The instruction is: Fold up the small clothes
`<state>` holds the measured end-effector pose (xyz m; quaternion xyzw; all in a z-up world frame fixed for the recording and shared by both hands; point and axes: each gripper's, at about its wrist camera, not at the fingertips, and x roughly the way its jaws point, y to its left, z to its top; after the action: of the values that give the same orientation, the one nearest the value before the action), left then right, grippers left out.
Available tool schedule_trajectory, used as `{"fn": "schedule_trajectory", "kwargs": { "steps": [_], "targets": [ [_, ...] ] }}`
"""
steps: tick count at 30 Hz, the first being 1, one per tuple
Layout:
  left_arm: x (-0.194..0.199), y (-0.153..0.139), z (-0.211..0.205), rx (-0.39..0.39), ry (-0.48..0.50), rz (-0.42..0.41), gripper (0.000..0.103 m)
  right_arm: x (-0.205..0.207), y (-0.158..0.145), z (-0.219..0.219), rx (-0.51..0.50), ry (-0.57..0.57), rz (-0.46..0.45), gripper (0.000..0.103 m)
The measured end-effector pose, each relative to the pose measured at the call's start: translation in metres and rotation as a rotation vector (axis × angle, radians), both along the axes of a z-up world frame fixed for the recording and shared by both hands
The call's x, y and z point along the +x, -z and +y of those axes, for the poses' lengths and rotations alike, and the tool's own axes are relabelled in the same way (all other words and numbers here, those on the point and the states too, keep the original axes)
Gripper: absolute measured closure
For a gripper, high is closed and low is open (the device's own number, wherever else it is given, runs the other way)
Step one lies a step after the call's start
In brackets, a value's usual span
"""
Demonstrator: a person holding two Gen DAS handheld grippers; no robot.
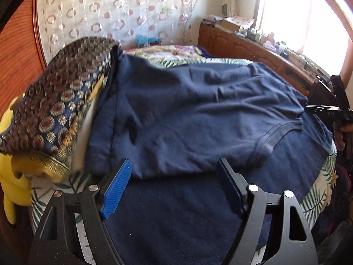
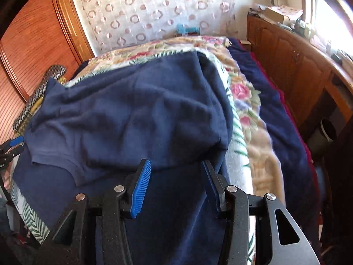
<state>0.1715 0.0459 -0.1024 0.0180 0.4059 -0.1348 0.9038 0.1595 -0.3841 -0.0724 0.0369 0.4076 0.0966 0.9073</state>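
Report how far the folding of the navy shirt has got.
Done: one fold, the navy shirt doubled over itself on the bed, its folded edge just ahead of both grippers. In hand: nothing; the left gripper and right gripper are open above the cloth. Left: the further folds.

Both hand-held grippers (image 1: 174, 190) (image 2: 175, 187) wide apart.

The left tongs (image 1: 174, 190) hang with their jaws wide apart over a navy shirt (image 1: 187, 114) spread across the bed (image 1: 317, 190). The shirt's upper layer is folded over, its hemmed edge curving toward the right. A patterned pillow (image 1: 59, 110) lies against the shirt's left side, above a yellow plush toy (image 1: 11, 176). At the far right edge, the right tongs (image 1: 331, 101) are partly visible. A wooden cabinet (image 1: 242, 46) runs beneath the bright window (image 1: 302, 15).
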Motion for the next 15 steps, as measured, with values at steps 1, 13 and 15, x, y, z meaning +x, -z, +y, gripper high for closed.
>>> {"fn": "schedule_trajectory", "kwargs": {
  "steps": [1, 13, 15],
  "targets": [
    [0.001, 0.002, 0.000, 0.001, -0.002, 0.005, 0.024, 0.003, -0.001, 0.000, -0.002, -0.001, -0.005, 0.054],
    [0.004, 0.016, -0.016, 0.093, 0.010, 0.041, 0.014, 0.040, -0.013, -0.010, -0.045, 0.064, -0.055, 0.054],
    [0.006, 0.018, -0.016, 0.089, 0.016, 0.049, 0.010, 0.038, -0.011, -0.006, -0.093, 0.059, -0.077, 0.054]
  ]
}}
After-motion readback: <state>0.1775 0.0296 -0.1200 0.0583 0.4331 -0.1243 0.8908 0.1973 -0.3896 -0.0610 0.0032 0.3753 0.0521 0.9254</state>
